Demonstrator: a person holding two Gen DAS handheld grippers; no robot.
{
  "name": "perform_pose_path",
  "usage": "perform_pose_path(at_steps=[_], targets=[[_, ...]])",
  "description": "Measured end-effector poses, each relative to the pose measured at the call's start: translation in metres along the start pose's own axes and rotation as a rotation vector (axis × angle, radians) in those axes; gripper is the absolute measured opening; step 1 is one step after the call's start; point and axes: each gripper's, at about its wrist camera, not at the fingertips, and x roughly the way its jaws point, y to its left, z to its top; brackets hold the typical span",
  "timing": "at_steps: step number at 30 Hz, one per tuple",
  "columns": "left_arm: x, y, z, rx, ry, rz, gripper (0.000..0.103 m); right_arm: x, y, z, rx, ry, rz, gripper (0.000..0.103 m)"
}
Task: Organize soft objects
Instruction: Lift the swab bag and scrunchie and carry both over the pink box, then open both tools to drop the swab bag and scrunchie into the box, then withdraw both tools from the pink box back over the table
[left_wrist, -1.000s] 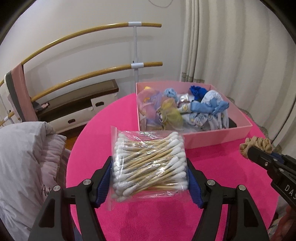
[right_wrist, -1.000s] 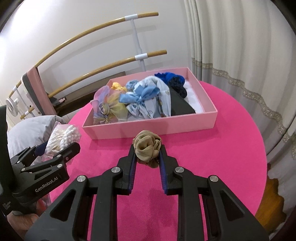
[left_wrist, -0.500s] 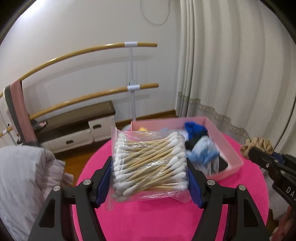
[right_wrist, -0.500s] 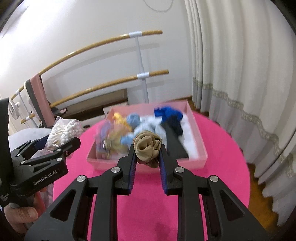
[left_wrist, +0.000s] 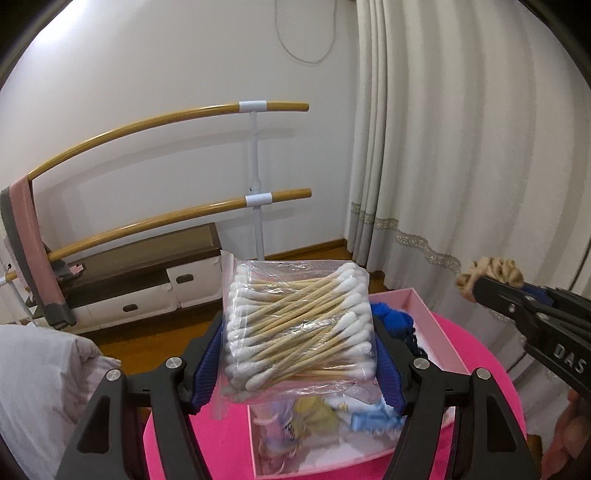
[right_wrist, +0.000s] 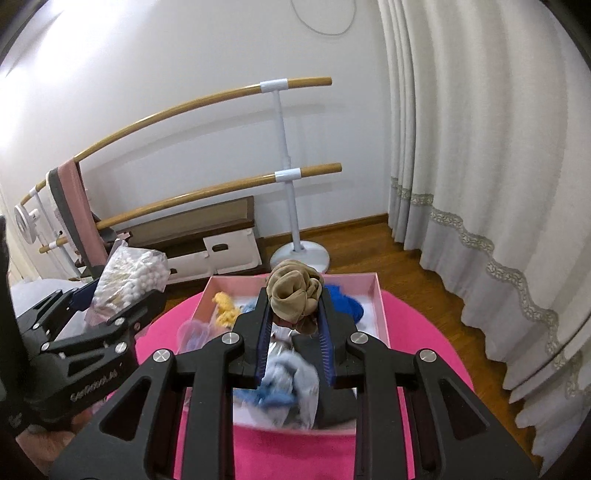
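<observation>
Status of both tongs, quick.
Left tongs: shut on the bag of cotton swabs.
Right tongs: shut on the tan scrunchie.

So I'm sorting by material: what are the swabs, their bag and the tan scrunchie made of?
Swabs: pale wood-like sticks, matte white fluffy tips, probably cotton. Bag: clear glossy plastic film, creased. Scrunchie: thin matte gathered fabric, fibre unclear.
</observation>
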Motion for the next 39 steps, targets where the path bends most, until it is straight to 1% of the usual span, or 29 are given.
perform_pose_path(at_steps=[2,6,13,14,19,24,26,27,28,29,30,31,32,33,34,36,39], targets=[[0.011,-0.002,0.006,0.002,0.005,0.000,0.067,0.014,-0.004,0.007,0.007,0.017,0.000,0.022],[0.040,-0.006,0.016,-0.003,0.023,0.000,0.067,0.037,-0.011,0.012,0.013,0.049,-0.004,0.022],[0.101,-0.007,0.030,-0.026,0.079,0.003,0.067,0.073,-0.022,0.011,0.035,0.102,-0.006,0.022],[0.112,-0.008,0.036,-0.029,0.086,0.003,0.067,0.079,-0.024,0.011,0.038,0.111,-0.004,0.022],[0.151,-0.006,0.049,-0.039,0.120,0.001,0.067,0.092,-0.031,0.010,0.048,0.133,-0.003,0.022],[0.172,-0.003,0.055,-0.041,0.149,-0.001,0.068,0.101,-0.031,0.006,0.056,0.154,0.005,0.026],[0.183,0.000,0.059,-0.042,0.162,0.006,0.069,0.103,-0.031,0.005,0.062,0.165,0.006,0.035],[0.185,-0.002,0.061,-0.041,0.167,0.008,0.070,0.104,-0.032,0.004,0.066,0.169,0.009,0.048],[0.188,-0.002,0.062,-0.039,0.171,0.013,0.072,0.104,-0.033,0.003,0.074,0.167,0.012,0.061],[0.190,-0.002,0.063,-0.038,0.171,0.018,0.075,0.103,-0.033,0.002,0.082,0.161,0.008,0.067],[0.190,-0.003,0.065,-0.035,0.165,0.022,0.084,0.102,-0.034,0.001,0.091,0.154,0.005,0.082],[0.191,-0.003,0.068,-0.033,0.154,0.027,0.092,0.101,-0.035,0.000,0.097,0.149,0.006,0.093],[0.187,-0.005,0.065,-0.031,0.143,0.032,0.095,0.099,-0.037,-0.001,0.111,0.140,0.014,0.097],[0.186,-0.005,0.066,-0.029,0.128,0.039,0.100,0.097,-0.038,-0.002,0.119,0.136,0.017,0.103],[0.185,-0.006,0.067,-0.025,0.116,0.048,0.103,0.096,-0.040,-0.003,0.128,0.133,0.021,0.103],[0.183,-0.007,0.068,-0.022,0.101,0.056,0.103,0.090,-0.043,-0.007,0.154,0.128,0.029,0.103],[0.178,-0.009,0.068,-0.017,0.082,0.071,0.103,0.076,-0.047,-0.014,0.169,0.102,0.011,0.103]])
